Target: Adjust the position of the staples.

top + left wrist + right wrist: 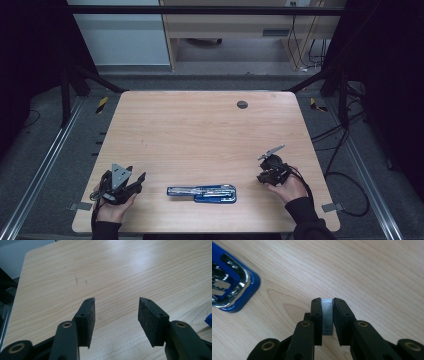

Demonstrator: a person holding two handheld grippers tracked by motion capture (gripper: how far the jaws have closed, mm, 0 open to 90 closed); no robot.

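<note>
Item: blue stapler (202, 193), opened flat, laid near table (200, 125) front edge between both hands, long axis left-to-right
Right gripper (327, 315): jaws clamped on staple strip (327, 317); stapler seen just to its left, nearer this hand
Left gripper (116, 315): jaws held wide, nothing gripped, farther off

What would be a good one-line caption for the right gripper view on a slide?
Right gripper clamped on a strip of staples above the wooden table, open blue stapler at left.

The high view is looking down on the desk (200, 125); both gripper views are skimming it closely, sharing the blue stapler (202, 193).
</note>
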